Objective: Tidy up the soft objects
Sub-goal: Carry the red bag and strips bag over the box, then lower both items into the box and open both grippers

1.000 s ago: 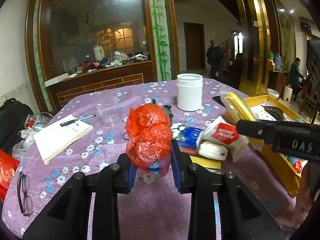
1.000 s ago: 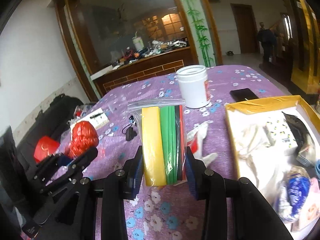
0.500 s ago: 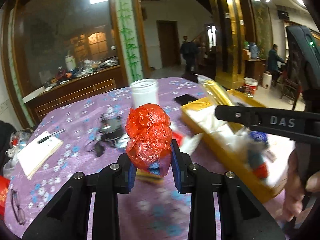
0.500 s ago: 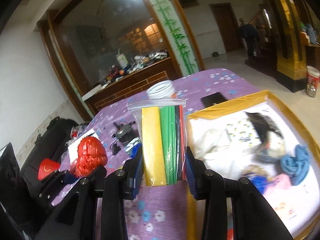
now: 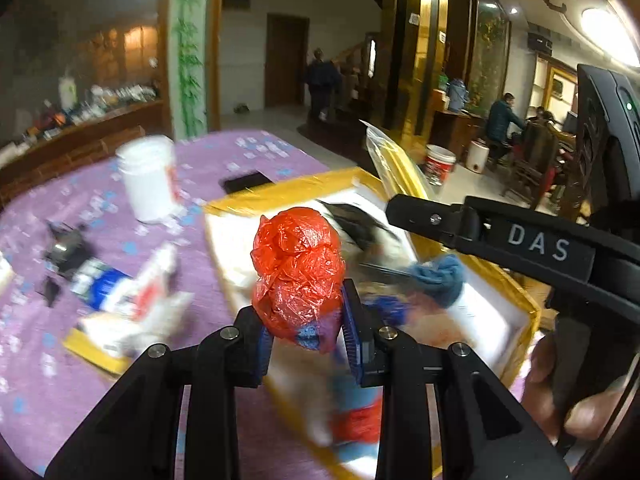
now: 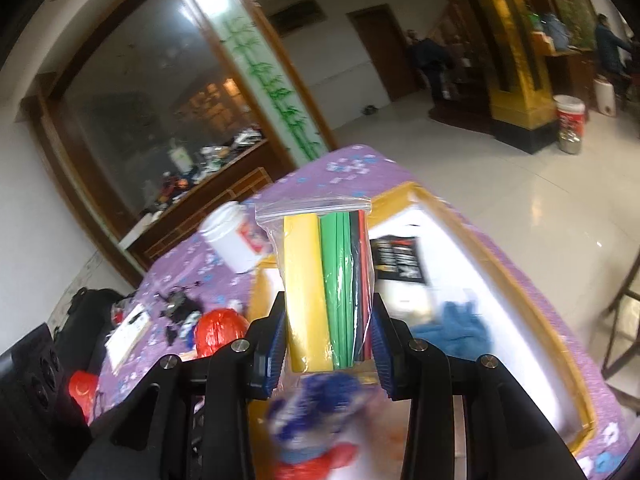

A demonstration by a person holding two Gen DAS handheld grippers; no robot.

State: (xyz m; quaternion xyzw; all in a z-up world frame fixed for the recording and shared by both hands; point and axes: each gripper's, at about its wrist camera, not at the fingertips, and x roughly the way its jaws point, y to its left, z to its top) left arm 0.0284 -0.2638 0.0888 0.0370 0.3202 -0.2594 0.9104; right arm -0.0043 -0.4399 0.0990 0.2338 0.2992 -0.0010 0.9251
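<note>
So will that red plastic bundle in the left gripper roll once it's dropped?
Probably not far: the red plastic bundle looks crumpled and lumpy, likely light. It bulges between the left gripper pads, so probably squashy; the box walls should contain it.

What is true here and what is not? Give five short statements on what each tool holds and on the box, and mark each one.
1. The left tool is shut on a red plastic bundle. True.
2. The right tool is open. False: it is shut on a clear zip bag of coloured sheets.
3. The yellow-edged box holds nothing. False: a blue cloth and other items lie in it.
4. A white jar stands on the purple tablecloth. True.
5. The sheets in the bag are all green. False: yellow, green, black and red show.
</note>
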